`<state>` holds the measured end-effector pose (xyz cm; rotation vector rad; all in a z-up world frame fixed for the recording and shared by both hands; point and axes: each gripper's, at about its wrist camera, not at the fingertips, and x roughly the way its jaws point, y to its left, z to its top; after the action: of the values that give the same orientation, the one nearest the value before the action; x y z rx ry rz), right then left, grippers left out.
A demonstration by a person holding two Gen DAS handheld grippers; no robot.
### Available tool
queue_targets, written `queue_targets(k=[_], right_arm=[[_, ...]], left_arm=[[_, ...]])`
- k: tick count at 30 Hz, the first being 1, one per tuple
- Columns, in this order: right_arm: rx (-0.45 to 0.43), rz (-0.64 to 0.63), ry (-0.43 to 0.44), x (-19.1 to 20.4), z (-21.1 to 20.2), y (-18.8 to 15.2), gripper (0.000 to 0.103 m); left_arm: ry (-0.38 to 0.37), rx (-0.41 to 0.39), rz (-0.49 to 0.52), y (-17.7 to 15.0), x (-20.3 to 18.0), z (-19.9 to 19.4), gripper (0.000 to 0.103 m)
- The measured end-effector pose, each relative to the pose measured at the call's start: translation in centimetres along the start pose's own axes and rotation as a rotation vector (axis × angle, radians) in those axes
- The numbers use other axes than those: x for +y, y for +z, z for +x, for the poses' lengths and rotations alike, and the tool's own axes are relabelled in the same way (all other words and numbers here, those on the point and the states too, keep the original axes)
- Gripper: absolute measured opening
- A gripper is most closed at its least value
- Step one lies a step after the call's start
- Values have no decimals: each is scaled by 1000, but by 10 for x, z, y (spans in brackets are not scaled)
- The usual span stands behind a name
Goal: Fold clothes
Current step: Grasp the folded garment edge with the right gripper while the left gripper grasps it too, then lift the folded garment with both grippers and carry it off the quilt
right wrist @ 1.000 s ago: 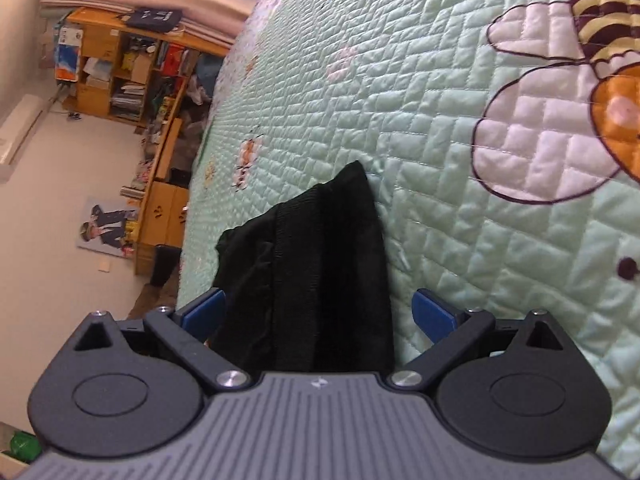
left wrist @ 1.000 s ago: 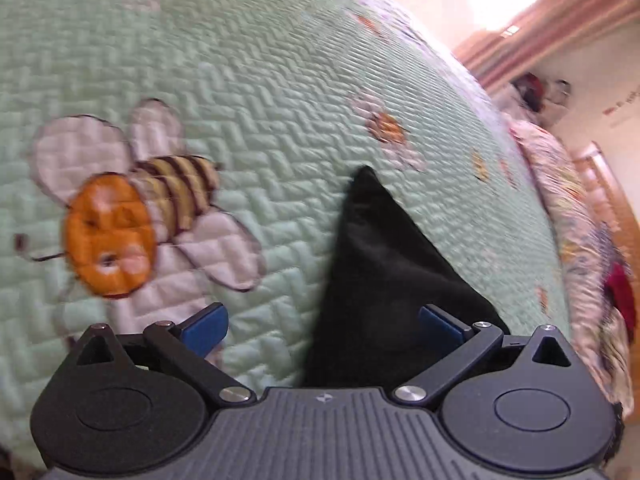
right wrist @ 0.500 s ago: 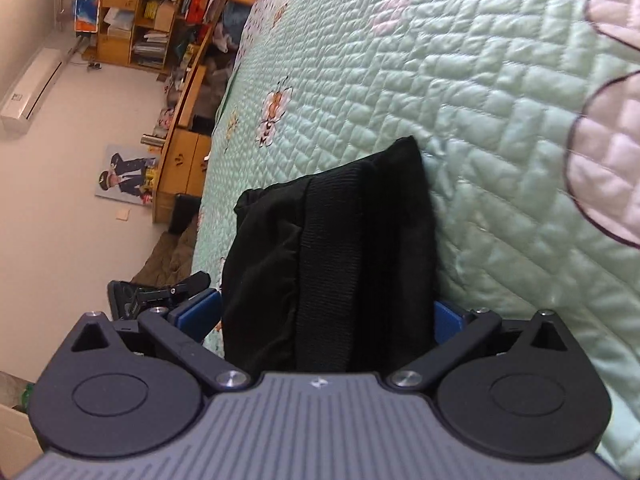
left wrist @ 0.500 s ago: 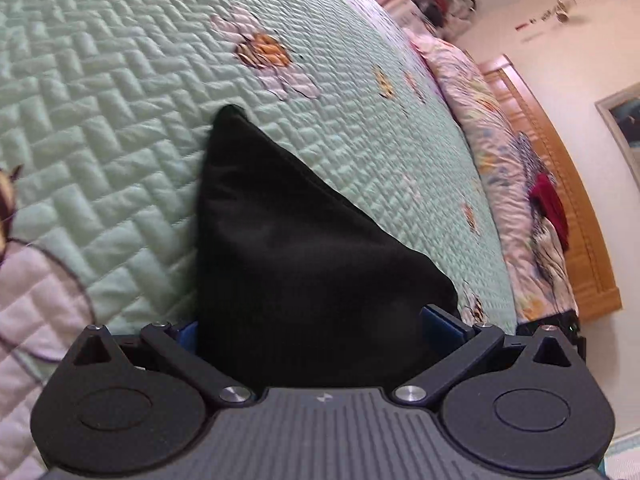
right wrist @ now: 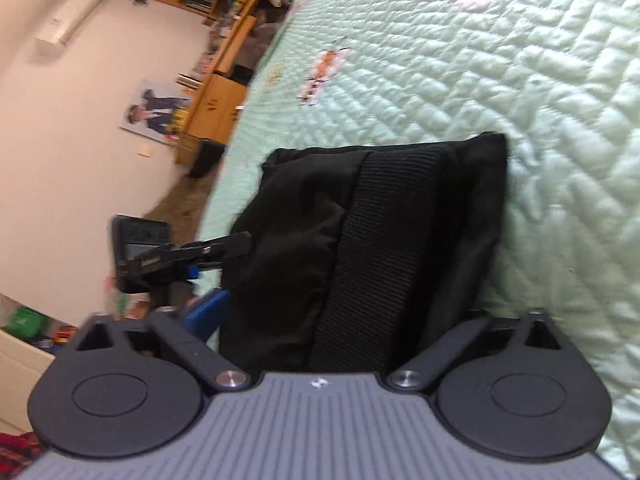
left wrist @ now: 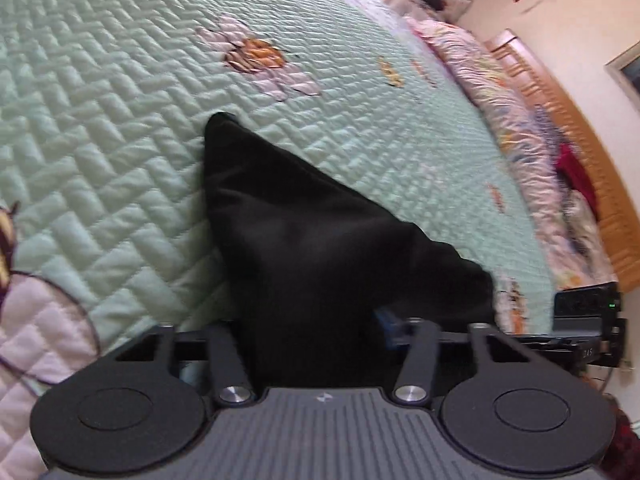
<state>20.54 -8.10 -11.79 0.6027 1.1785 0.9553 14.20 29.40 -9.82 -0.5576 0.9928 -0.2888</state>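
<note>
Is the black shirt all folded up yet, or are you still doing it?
Still doing it. The black garment already lies bunched in layers on the green quilt. Right now the left claw and right claw have each just been closing on one end of it. Flattening it into a neat fold looks still to come.

The black garment (left wrist: 304, 248) I'm folding lies bunched on my green quilted bedspread (left wrist: 120, 80), one corner pointed, a ribbed band (right wrist: 384, 248) running across it.
</note>
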Motion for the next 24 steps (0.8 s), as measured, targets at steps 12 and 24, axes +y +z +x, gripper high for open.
queue_targets(k=[12,24], right_arm=[[-176,14,70,29,-40,-41,31],[-633,253,411,-9,-257,-135,31]], left_arm=[[67,-118,57,-10,-72,-35,26],[-224,1,413,9,-347,6,27]])
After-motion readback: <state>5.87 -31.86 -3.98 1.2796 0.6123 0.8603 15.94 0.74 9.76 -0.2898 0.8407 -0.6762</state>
